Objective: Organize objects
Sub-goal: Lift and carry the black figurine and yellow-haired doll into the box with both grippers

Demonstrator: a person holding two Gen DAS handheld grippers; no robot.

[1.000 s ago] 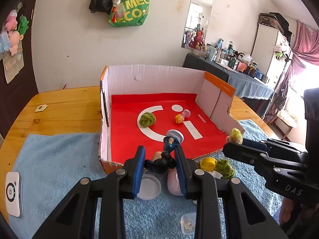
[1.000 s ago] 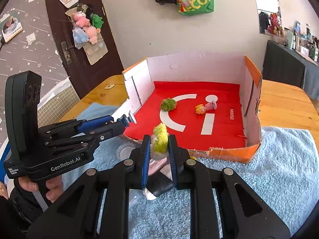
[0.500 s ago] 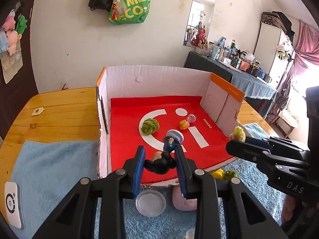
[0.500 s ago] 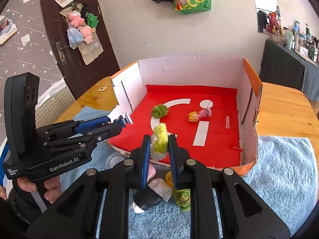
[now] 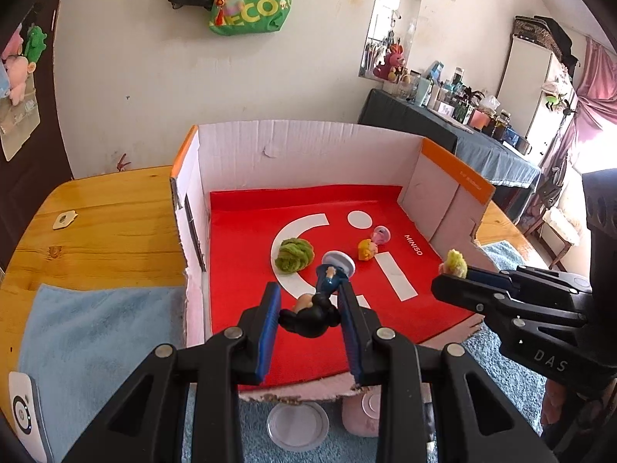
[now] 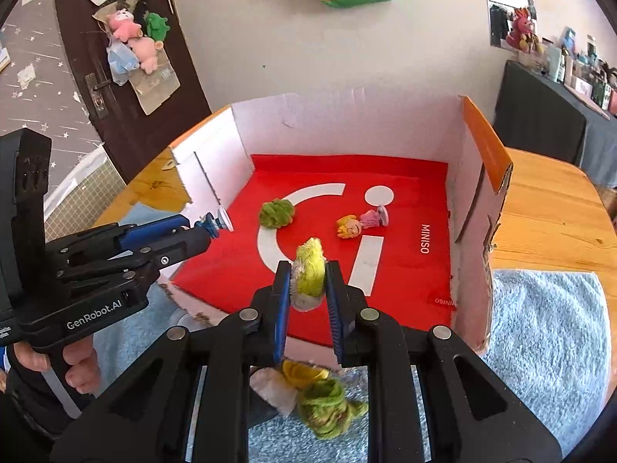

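- Your left tool (image 5: 308, 301) is clenched on a glossy black-haired figurine (image 5: 314, 314) with a round white base, above the cardboard box's (image 5: 308, 146) smooth red floor
- Your right tool (image 6: 307, 281) grips a fuzzy yellow-green plush (image 6: 308, 270) over the box's front edge
- A woolly green ball (image 5: 293, 254) lies inside, with fluffy blue towel (image 5: 96, 328) on the worktop

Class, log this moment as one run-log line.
left gripper: shut on figurine | right gripper: shut on fuzzy toy | both over box

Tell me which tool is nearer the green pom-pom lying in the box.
Left. The left tool, holding a dark figurine, is just in front of the green pom-pom; the right tool, holding a yellow-green fuzzy toy, sits farther off toward the box's right.
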